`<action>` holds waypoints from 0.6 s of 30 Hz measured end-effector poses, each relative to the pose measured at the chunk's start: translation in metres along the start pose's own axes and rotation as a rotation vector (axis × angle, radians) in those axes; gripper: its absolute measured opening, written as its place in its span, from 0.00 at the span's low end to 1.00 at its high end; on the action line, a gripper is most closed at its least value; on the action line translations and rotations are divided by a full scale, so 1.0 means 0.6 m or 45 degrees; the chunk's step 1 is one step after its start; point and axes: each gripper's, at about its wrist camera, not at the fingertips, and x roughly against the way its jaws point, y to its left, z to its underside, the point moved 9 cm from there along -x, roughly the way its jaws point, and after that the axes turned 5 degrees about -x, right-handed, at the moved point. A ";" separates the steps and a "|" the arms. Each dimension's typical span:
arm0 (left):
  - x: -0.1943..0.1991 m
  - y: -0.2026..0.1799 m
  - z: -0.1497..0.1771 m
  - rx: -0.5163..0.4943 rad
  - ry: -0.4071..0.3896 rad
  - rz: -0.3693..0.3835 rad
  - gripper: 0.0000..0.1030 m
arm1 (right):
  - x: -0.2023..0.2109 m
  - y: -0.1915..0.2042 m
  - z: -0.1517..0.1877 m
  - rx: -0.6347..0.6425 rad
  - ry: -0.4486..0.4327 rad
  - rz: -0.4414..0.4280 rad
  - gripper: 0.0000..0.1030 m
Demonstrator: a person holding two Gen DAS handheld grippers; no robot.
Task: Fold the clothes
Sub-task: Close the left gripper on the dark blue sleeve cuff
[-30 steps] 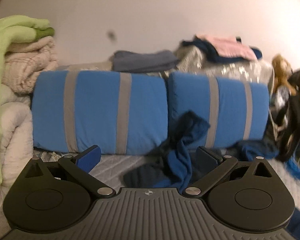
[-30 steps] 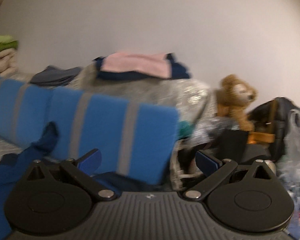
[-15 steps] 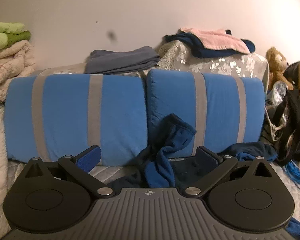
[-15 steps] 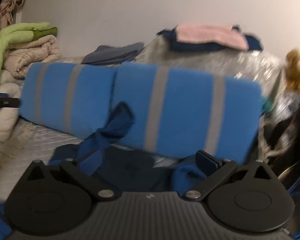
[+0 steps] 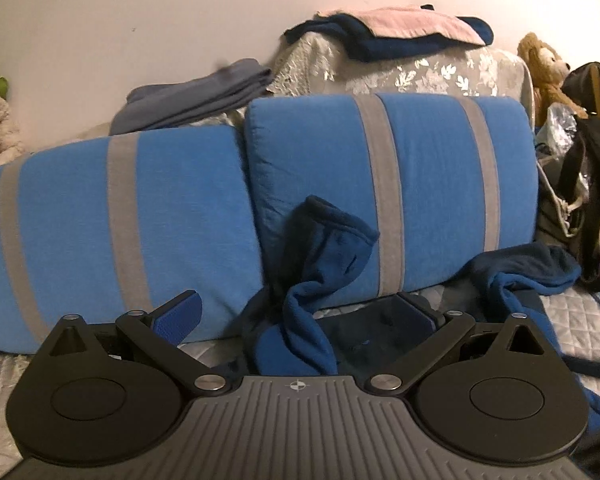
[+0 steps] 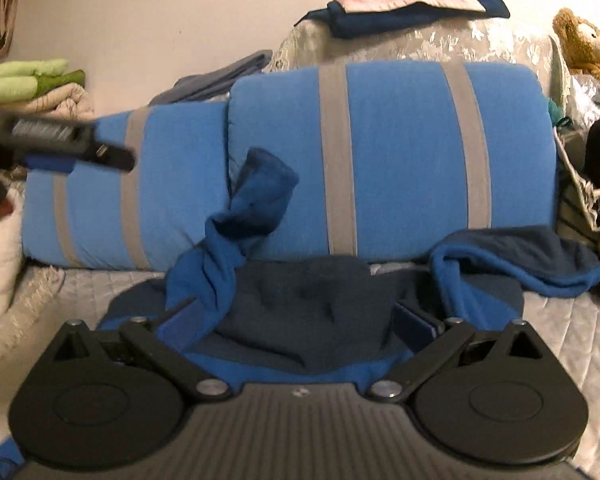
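Note:
A blue fleece top with a dark navy lining (image 6: 300,300) lies spread on the quilted bed (image 6: 572,340). One sleeve (image 5: 324,248) stands twisted up against the blue striped pillows; in the right wrist view this sleeve (image 6: 256,204) rises left of centre. The other sleeve (image 6: 512,260) lies at the right. My left gripper (image 5: 298,316) is open and empty, low over the garment's left part. My right gripper (image 6: 298,322) is open and empty over the garment's middle. The left gripper shows blurred at the right wrist view's left edge (image 6: 60,148).
Two blue pillows with grey stripes (image 5: 412,200) lean along the back. Behind them are folded clothes (image 5: 204,96), a pink and navy stack (image 5: 400,28) on a lace-covered mound, and a teddy bear (image 5: 548,68). Dark bags (image 5: 592,184) stand at right; folded blankets (image 6: 32,88) at left.
Both grippers swung left and closer to the blue garment; the right wrist view went from the teddy bear side to the garment's middle. Both stay open.

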 end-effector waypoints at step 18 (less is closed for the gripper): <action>-0.187 -0.078 -0.001 -0.046 -0.020 -0.021 0.99 | -0.037 -0.023 0.053 -0.065 0.182 0.037 1.00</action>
